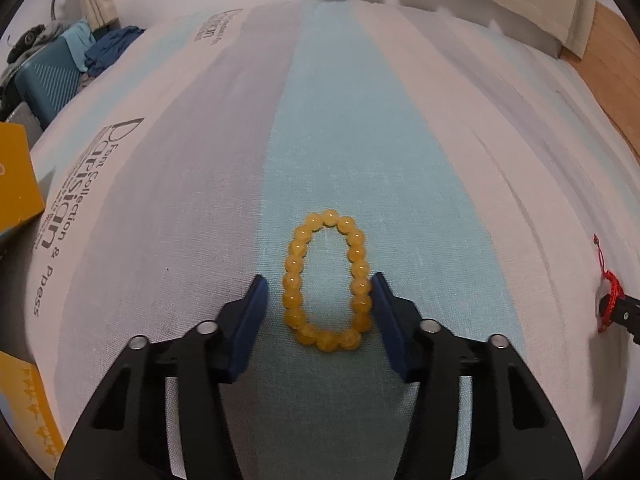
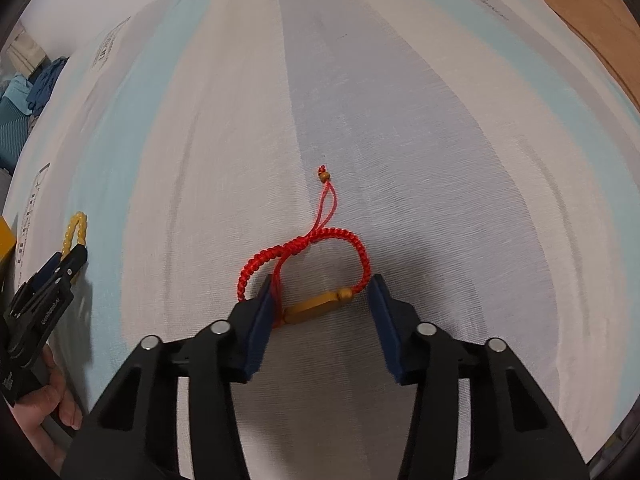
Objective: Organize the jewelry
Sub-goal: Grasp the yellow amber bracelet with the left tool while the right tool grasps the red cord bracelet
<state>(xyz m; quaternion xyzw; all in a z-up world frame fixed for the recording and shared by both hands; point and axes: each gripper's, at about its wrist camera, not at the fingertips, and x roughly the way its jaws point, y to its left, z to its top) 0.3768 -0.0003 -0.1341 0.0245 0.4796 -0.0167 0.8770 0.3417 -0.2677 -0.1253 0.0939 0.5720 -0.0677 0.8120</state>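
Left tongs straddle the amber bead bracelet on striped cloth.

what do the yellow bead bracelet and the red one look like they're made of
Yellow bead bracelet: glossy, translucent round beads with small highlights, maybe resin, glass or amber-like stone. Red bracelet: matte knotted cord, the braid texture visible, with an ochre tube bead, possibly wood or plastic.

surface: striped bed sheet | on it: yellow bead bracelet, red cord bracelet
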